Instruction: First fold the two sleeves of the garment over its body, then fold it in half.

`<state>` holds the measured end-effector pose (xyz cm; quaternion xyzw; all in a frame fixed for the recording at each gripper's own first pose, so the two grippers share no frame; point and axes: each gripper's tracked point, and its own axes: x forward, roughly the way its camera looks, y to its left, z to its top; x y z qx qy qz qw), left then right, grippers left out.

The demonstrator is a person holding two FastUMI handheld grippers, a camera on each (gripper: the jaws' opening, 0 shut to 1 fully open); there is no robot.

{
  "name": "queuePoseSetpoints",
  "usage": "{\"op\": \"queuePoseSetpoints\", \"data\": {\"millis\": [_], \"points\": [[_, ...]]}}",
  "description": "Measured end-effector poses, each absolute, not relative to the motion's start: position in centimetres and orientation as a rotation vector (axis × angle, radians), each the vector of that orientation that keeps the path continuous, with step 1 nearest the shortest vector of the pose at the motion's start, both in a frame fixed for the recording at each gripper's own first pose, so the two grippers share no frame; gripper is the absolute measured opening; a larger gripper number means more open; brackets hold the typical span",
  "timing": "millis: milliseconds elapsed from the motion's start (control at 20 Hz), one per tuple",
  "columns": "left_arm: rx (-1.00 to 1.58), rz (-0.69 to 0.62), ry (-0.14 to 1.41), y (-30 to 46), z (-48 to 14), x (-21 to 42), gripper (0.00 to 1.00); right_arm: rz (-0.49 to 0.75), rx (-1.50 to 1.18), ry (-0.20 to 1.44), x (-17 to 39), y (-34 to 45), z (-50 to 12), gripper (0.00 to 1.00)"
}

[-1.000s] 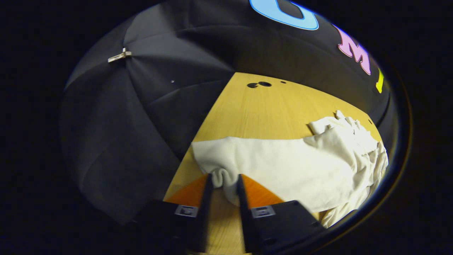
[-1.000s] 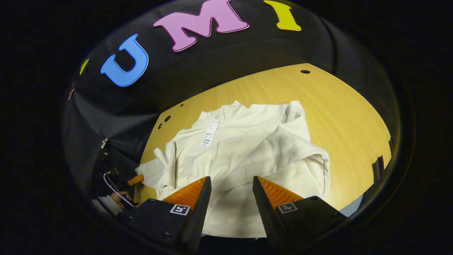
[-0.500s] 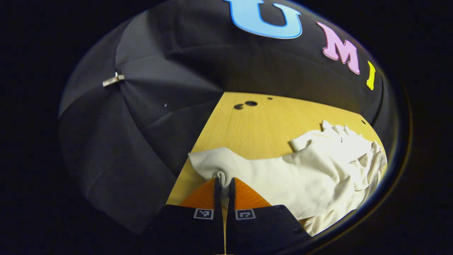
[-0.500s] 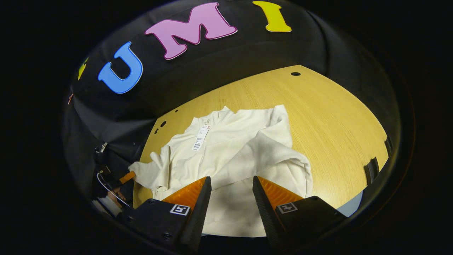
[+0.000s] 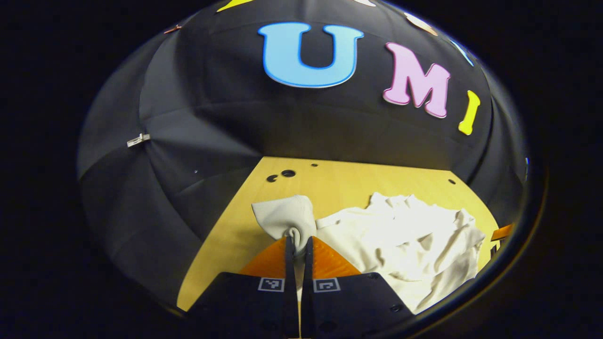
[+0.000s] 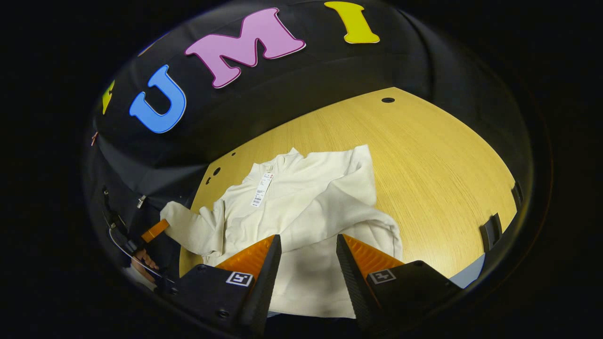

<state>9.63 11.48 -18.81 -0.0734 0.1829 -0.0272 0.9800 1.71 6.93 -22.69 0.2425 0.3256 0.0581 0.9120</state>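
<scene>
A cream long-sleeved garment (image 6: 301, 207) lies on the yellow wooden table (image 6: 438, 160), a tag at its collar, one sleeve folded across its body. My left gripper (image 5: 297, 241) is shut on the cuff of the other sleeve (image 5: 285, 216), held up off the table. In the right gripper view this sleeve (image 6: 193, 228) stretches left to the left gripper (image 6: 158, 228) and the hand holding it. The crumpled garment body (image 5: 405, 240) lies to the right in the left gripper view. My right gripper (image 6: 308, 242) hangs open above the garment's near hem, holding nothing.
Black cloth walls close in the table on the far and left sides. Small holes (image 5: 281, 175) dot the table's far left corner. Bare wood spreads to the right of the garment in the right gripper view, with dark clips (image 6: 490, 230) at the table's right edge.
My left gripper closed on the sleeve cuff, then lifted it and swung toward the garment body. The right gripper stayed open, drawing back slightly.
</scene>
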Motion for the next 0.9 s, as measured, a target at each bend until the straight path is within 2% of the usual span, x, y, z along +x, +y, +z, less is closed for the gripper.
{"op": "queuePoseSetpoints", "data": {"millis": [400,650,900], "points": [[-0.196,-0.159,0.343,0.2,-15.9,9.6,0.08,0.108,0.512,0.680,2.0,3.7,-23.2,0.74],[-0.151,-0.231,0.371,-7.1,-17.1,10.1,0.08,0.089,0.504,0.688,2.3,0.8,-23.8,0.74],[-0.060,-0.241,0.410,-11.1,-19.6,11.0,0.08,0.066,0.500,0.695,2.7,-2.3,-24.6,0.74]]}}
